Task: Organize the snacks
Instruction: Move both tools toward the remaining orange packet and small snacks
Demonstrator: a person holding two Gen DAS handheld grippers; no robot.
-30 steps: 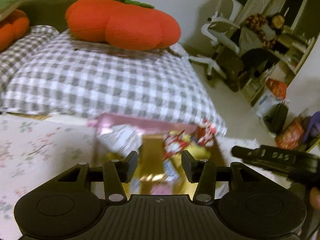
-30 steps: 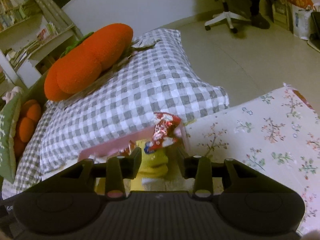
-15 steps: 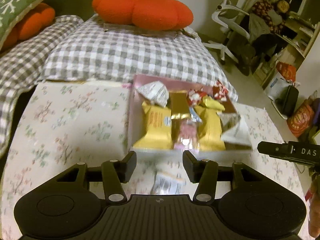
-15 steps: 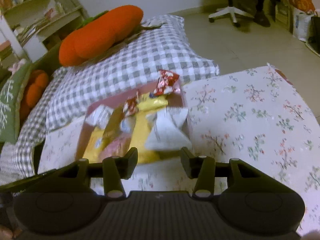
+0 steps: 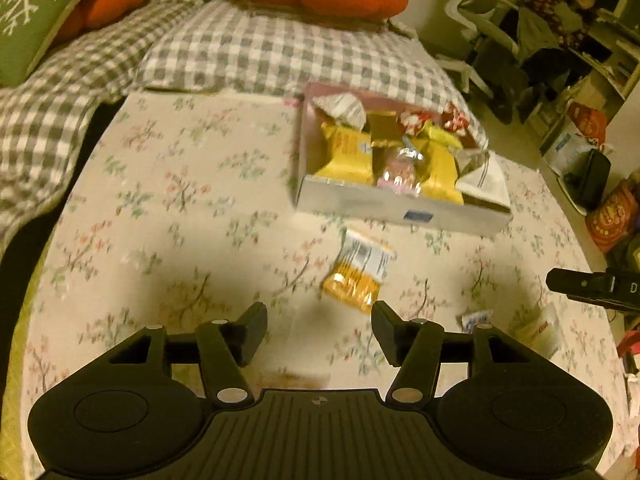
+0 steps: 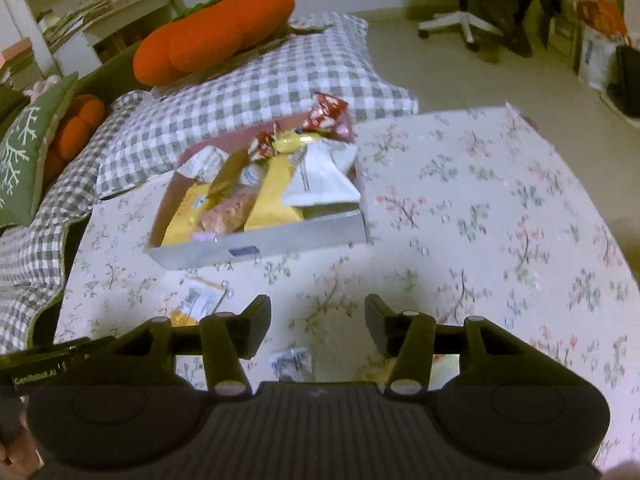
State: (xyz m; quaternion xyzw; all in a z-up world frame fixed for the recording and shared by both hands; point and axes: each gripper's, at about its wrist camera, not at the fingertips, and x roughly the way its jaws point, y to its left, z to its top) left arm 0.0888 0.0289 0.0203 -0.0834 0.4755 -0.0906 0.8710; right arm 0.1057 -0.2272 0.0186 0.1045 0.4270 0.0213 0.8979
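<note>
Jaws of the left gripper [image 5: 319, 330] have just been opening, nothing between them; the yellow snack packet [image 5: 359, 276] is lying just ahead, near the snack box [image 5: 400, 205]. From the right wrist, the right gripper [image 6: 318, 326] is likewise spreading empty above a small dark wrapper [image 6: 291, 360]; straddling each packet squarely before closing seems wise

A shallow open box [image 5: 400, 204] with a pink inside sits on the floral worktop [image 5: 180, 200], crammed with yellow, white and red snack packets. Just in front of it a yellow-and-white packet [image 5: 358, 276] lies flat, apart from the box.
</note>
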